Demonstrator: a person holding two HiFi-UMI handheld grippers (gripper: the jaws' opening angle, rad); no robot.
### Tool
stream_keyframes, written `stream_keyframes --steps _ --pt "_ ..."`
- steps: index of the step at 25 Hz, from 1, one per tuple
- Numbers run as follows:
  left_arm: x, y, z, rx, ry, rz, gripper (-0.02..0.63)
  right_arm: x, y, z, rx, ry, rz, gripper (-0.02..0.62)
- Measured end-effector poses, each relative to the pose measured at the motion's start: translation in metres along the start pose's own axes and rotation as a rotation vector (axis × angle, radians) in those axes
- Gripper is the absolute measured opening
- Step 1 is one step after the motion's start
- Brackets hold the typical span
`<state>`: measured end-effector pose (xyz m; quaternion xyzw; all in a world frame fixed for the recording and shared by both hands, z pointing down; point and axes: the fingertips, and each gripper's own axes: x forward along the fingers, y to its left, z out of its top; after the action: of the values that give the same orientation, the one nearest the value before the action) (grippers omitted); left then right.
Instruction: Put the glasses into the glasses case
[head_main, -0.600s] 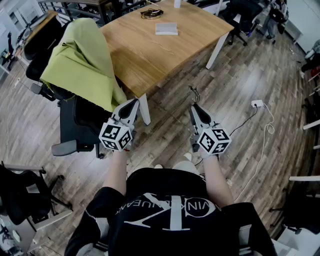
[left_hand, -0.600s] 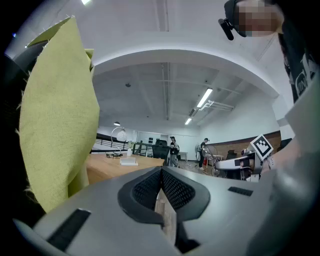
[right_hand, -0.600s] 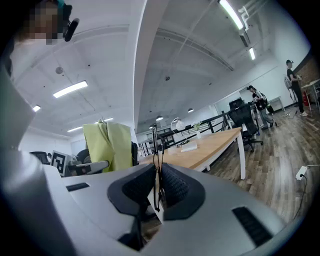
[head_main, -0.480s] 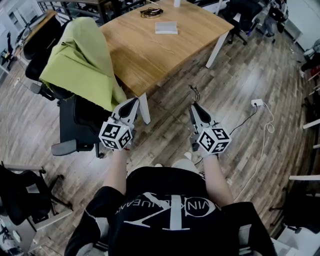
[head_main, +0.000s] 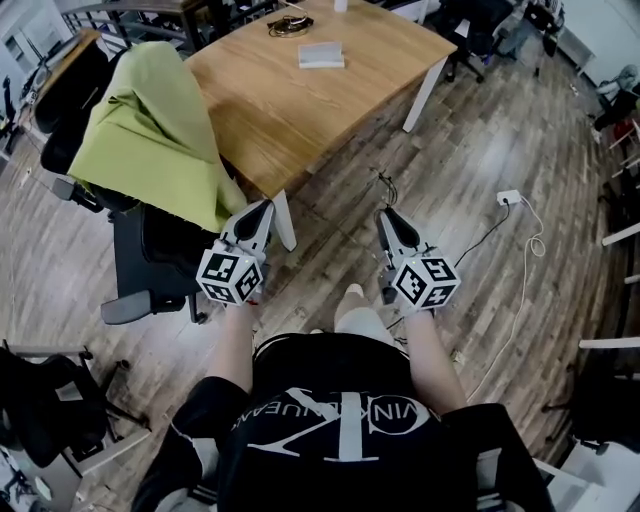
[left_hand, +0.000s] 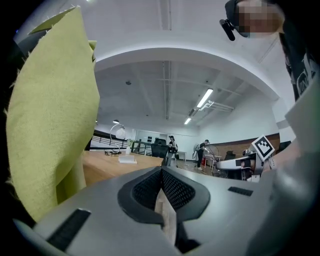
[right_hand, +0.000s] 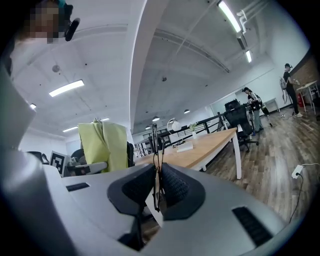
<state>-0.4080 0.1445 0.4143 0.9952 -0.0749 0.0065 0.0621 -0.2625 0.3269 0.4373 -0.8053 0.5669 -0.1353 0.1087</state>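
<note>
A white glasses case (head_main: 320, 56) lies on the far side of the wooden table (head_main: 300, 115); it also shows small in the left gripper view as the case (left_hand: 127, 160) and in the right gripper view as the case (right_hand: 184, 146). My right gripper (head_main: 384, 214) is held level over the floor, short of the table. It is shut on a thin black wire-framed thing, apparently the glasses (right_hand: 155, 145) seen edge-on, which stick out past the tips as the glasses (head_main: 383, 186). My left gripper (head_main: 263, 207) is level beside the table's near corner, shut with nothing in it.
A chair draped in green cloth (head_main: 150, 130) stands left of the table, close to the left gripper. A dark coiled thing (head_main: 289, 26) lies behind the case. A white plug and cable (head_main: 510, 197) lie on the wood floor at right. Office chairs (head_main: 470, 30) stand beyond the table.
The table and chair have shifted slightly left in the head view. A shoe has come forward between the two grippers. Both grippers keep their pose and grip.
</note>
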Motion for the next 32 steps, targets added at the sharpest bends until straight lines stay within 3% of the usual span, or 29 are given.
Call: stream_keyframes --steps 15,32 --pt "0.094 0.052 -0.001 -0.014 0.042 0.023 0.015 0.094 -0.055 0.021 0.039 0.006 0.017 0.058" --pt "0.207 0.083 -0.008 -0.048 0.084 0.049 0.015 0.179 -0.14 0.044 0.078 0.052 0.032 0.057"
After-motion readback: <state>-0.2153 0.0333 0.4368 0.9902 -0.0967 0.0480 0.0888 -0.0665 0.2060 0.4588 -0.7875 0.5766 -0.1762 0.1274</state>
